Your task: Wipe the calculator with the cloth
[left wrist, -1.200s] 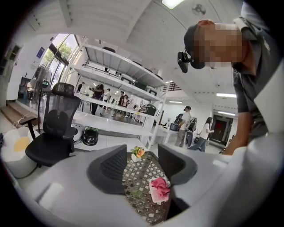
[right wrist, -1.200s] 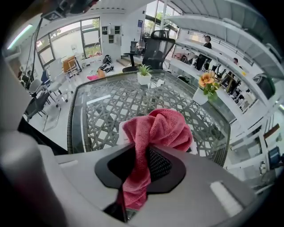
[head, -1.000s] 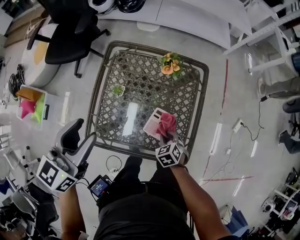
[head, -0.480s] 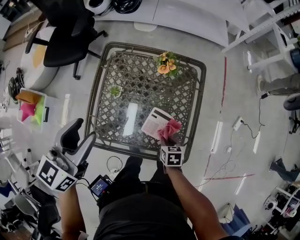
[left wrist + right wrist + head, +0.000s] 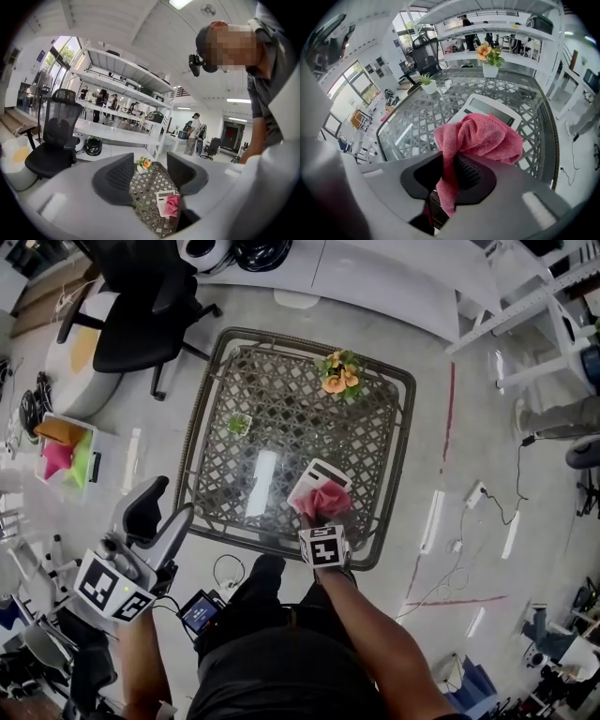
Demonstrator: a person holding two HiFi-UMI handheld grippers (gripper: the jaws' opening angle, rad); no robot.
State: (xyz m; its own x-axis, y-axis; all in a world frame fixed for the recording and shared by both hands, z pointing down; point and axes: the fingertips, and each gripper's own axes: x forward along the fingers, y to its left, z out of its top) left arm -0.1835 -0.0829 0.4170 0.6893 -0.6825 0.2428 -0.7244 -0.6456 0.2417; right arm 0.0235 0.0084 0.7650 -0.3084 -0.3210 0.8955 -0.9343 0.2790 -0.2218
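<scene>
A white calculator point(image 5: 312, 484) point(image 5: 487, 108) point(image 5: 164, 200) lies on the glass-topped wicker table point(image 5: 234, 465), near its front right. A pink cloth point(image 5: 325, 500) point(image 5: 480, 138) point(image 5: 173, 205) rests bunched on the calculator's near half. My right gripper point(image 5: 321, 521) point(image 5: 450, 176) points steeply down and is shut on the cloth, a fold hanging between its jaws. My left gripper point(image 5: 161, 517) point(image 5: 149, 177) is held off the table's front left corner, open, with nothing between its jaws.
A flower pot point(image 5: 339, 371) stands at the table's far right and a small green plant point(image 5: 238, 423) at mid left. A black office chair point(image 5: 141, 315) stands beyond the far left corner. A bin point(image 5: 66, 451) sits on the floor at left.
My right gripper has slid the cloth over the calculator, first rightward, then back left and toward me, rolling as it went. The left gripper has stayed still.
</scene>
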